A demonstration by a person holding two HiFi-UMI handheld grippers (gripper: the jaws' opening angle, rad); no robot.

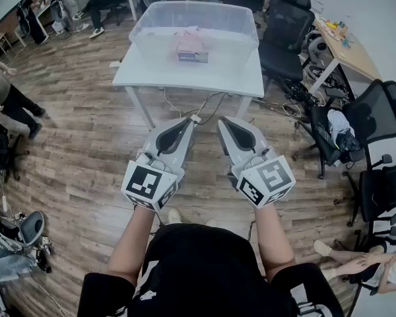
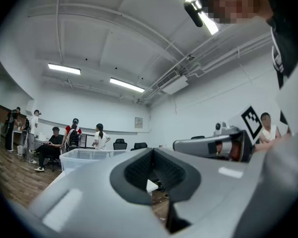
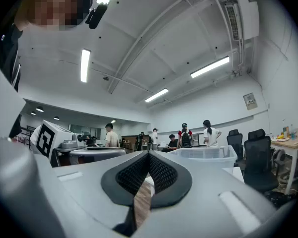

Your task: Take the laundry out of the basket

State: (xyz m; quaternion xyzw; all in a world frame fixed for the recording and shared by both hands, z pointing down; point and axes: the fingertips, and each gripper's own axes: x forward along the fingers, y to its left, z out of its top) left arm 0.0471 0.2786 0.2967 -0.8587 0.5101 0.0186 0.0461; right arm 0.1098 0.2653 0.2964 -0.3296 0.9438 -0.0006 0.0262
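**A:** So, what does the head view show that the two gripper views don't?

**B:** It looks down into the clear rectangular plastic basket standing on the white rectangular table. The pale pink bundle of laundry lies inside, near the middle. The gripper views meet that basket level, from the side, and through its cloudy wall I can't make out what's in it.

**A:** And what do they add?

**B:** The long ceiling strip lights, and several people standing beyond the table. Only the head view shows the black mesh office chairs at the table's right.

**A:** How are the grippers?

**B:** The grey hand-held left gripper and the grey hand-held right gripper sit side by side on the near side of the table. They are well apart from it, with their tips aimed toward it. Each one's own view shows the dark ribbed pads pressed together with nothing between them.

**A:** So the laundry is untouched?

**B:** Yes, it is in the basket on the table, with neither gripper near it
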